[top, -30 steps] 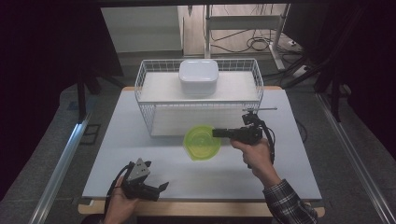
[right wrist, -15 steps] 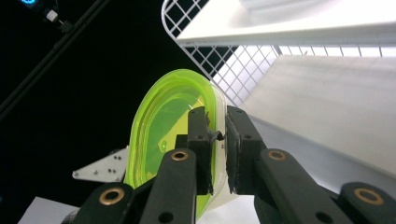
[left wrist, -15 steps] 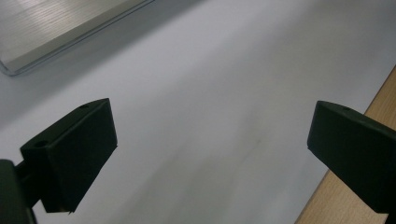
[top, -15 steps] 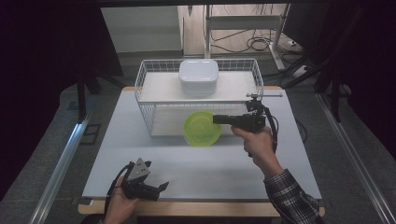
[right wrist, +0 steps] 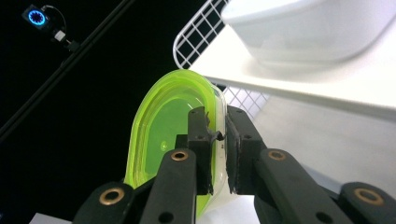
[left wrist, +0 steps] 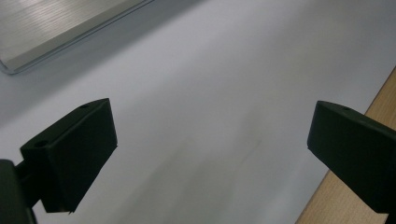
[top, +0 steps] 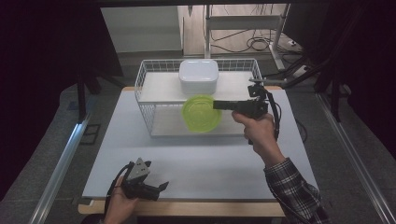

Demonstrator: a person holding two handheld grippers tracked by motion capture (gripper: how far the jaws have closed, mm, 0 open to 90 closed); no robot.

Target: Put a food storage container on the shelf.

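Observation:
A lime-green plastic bowl hangs tipped on its side in front of a white wire rack, level with the rack's upper shelf. My right gripper is shut on the bowl's right rim. In the right gripper view the two jaws pinch the rim of the bowl, and my right gripper is held level. A white lidded container sits on the upper shelf, and the same container shows just beyond the bowl. My left gripper rests open at the table's front left; its jaws stand wide apart over bare tabletop.
The white tabletop spreads in front of the rack, with a wooden front edge. The rack's lower shelf lies behind the bowl. Dark floor, rails and cables surround the table.
My right gripper has lifted the green bowl off the table and carried it up toward the rack's upper shelf. The left gripper has stayed put.

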